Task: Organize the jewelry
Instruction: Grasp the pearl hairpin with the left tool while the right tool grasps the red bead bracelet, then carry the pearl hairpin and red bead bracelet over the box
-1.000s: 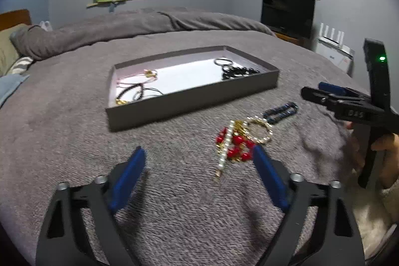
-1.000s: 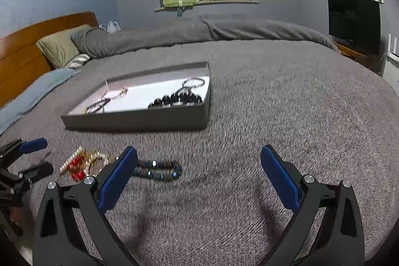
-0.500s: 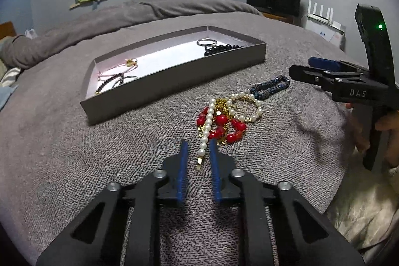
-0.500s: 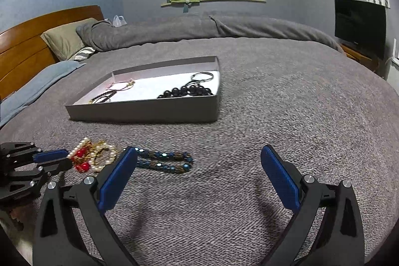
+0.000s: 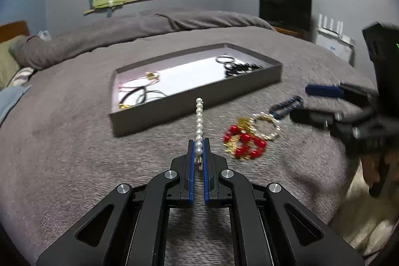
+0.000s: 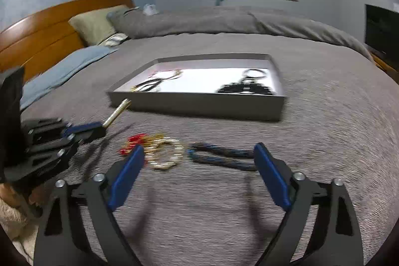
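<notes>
Covering the bed, a grey blanket (image 5: pixel 62 141) lies under the left hand-held gripper (image 5: pixel 198 148) pinching a pearl strand (image 5: pixel 199 121).

Pearl strand (image 5: pixel 199 121) juts stiffly toward the grey tray (image 5: pixel 199 101).

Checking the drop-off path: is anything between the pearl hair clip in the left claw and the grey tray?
Nothing visible. The left claw is shut on the pearl hair clip, which sticks out toward the grey tray. Only bare bedspread lies between. The red bead bracelet sits off to the right.
</notes>
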